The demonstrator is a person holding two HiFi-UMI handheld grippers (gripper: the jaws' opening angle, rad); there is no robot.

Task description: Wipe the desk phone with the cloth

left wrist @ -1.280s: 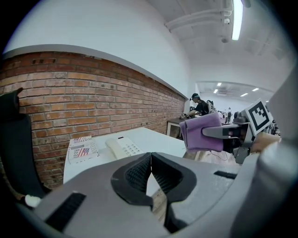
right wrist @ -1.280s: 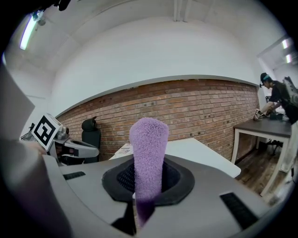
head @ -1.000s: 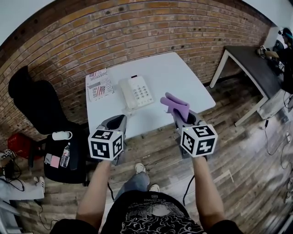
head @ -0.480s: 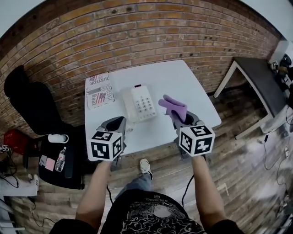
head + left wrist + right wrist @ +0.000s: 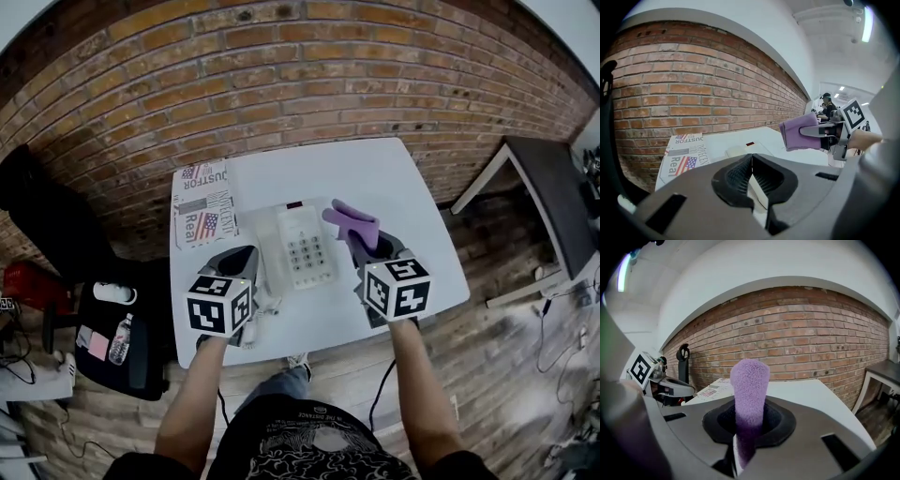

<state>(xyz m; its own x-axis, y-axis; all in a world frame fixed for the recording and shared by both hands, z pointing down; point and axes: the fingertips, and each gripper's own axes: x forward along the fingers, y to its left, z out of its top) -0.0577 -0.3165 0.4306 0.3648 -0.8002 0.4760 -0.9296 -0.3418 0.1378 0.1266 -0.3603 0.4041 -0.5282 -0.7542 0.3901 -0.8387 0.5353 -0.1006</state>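
The white desk phone lies on the white table, between my two grippers. My left gripper hangs just left of the phone, shut and empty; its own view shows the jaws pressed together over the phone's near end. My right gripper is just right of the phone, shut on a purple cloth that sticks out ahead of it. In the right gripper view the cloth stands up from between the jaws. The left gripper view shows that cloth at the right.
A folded newspaper lies at the table's far left corner. A brick wall runs behind the table. A black chair with a bottle stands at the left. A dark table stands at the right on the wooden floor.
The person has stepped up to the table. Both grippers have gone from over the floor to over the table's front half, on either side of the phone. The cloth stays held.
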